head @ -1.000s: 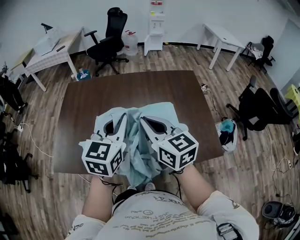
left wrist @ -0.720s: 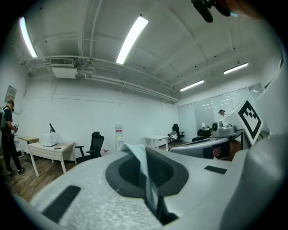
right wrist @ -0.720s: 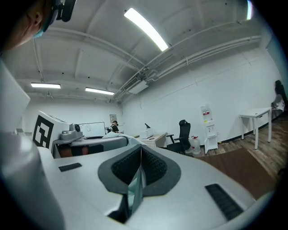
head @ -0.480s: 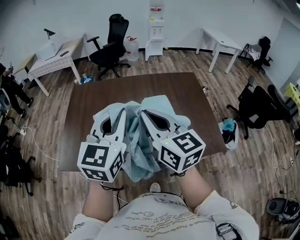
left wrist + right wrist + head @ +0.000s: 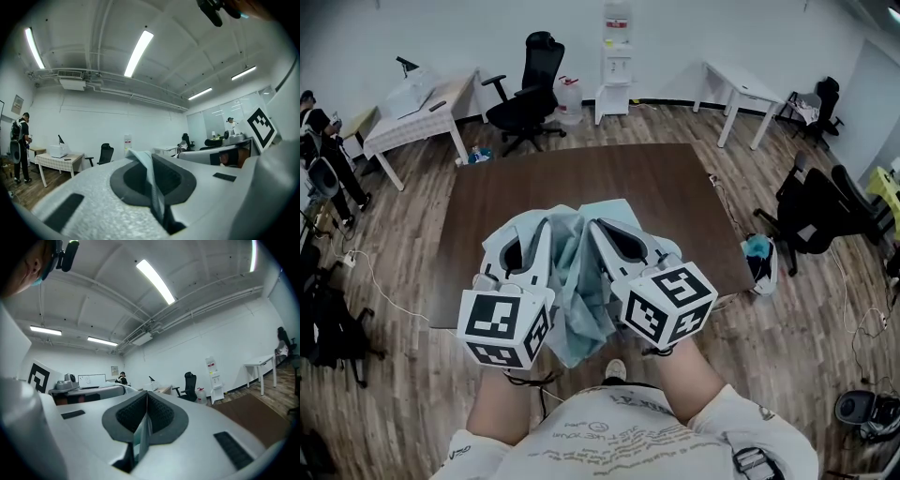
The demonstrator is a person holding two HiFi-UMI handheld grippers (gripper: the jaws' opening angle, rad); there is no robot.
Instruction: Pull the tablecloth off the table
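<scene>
The left tongs [image 5: 542,234] and right tongs [image 5: 598,232] squeeze the crumpled light-blue tablecloth [image 5: 577,319]. It hangs higher between them now, and the dark brown table [image 5: 581,178] ahead looks bare.

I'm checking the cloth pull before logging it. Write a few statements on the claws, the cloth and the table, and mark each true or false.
1. The left claw is shut on the tablecloth. True.
2. The right claw is open and empty. False: it is shut on the tablecloth too.
3. The tablecloth lies spread flat over the table. False: it is bunched up between the two claws, and the brown tabletop beyond it is bare.
4. A black office chair stands beyond the table's far edge. True.
</scene>
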